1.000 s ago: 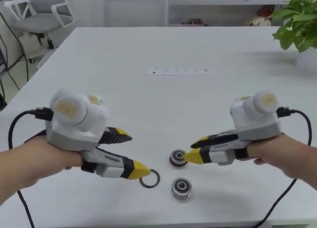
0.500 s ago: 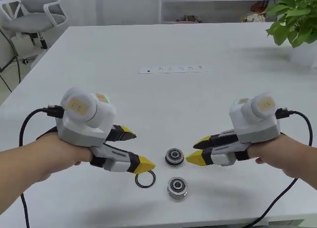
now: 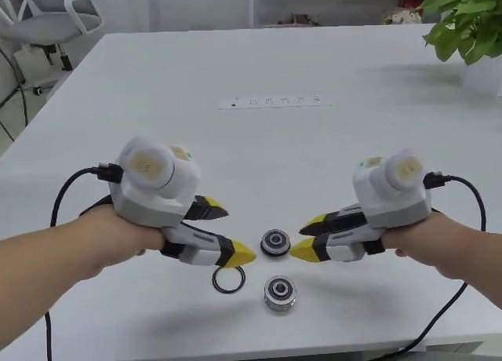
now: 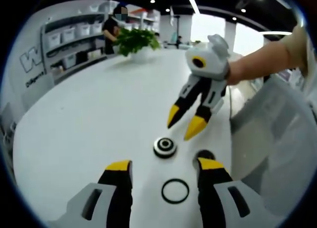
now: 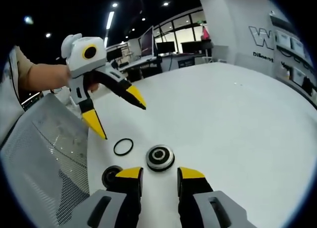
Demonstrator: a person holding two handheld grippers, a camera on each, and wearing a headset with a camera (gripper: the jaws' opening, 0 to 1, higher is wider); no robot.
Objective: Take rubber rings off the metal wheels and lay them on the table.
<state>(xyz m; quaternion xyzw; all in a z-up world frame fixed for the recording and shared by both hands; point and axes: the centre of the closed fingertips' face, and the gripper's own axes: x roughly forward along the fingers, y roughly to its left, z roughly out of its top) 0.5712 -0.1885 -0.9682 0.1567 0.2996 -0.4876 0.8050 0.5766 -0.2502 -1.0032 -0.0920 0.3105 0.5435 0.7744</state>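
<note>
Two small metal wheels lie near the white table's front edge: one (image 3: 274,242) between the two grippers, the other (image 3: 280,292) just in front of it. A loose black rubber ring (image 3: 228,279) lies flat on the table to their left. My left gripper (image 3: 231,234) is open, its lower yellow tip above the ring and close to the far wheel (image 4: 164,146); the ring (image 4: 175,191) lies between its jaws. My right gripper (image 3: 304,237) is open too, pointing at that wheel (image 5: 160,157) from the right, tips a little short of it.
A white power strip (image 3: 271,102) lies mid-table. A potted plant (image 3: 469,23) stands at the far right corner and an office chair (image 3: 47,16) beyond the far left. Black cables trail from both grippers over the table's front edge (image 3: 314,351).
The left gripper's lower tip has come off the ring and moved right, toward the far wheel. The right gripper's tip has drawn back slightly from that wheel. Ring and wheels lie as before.
</note>
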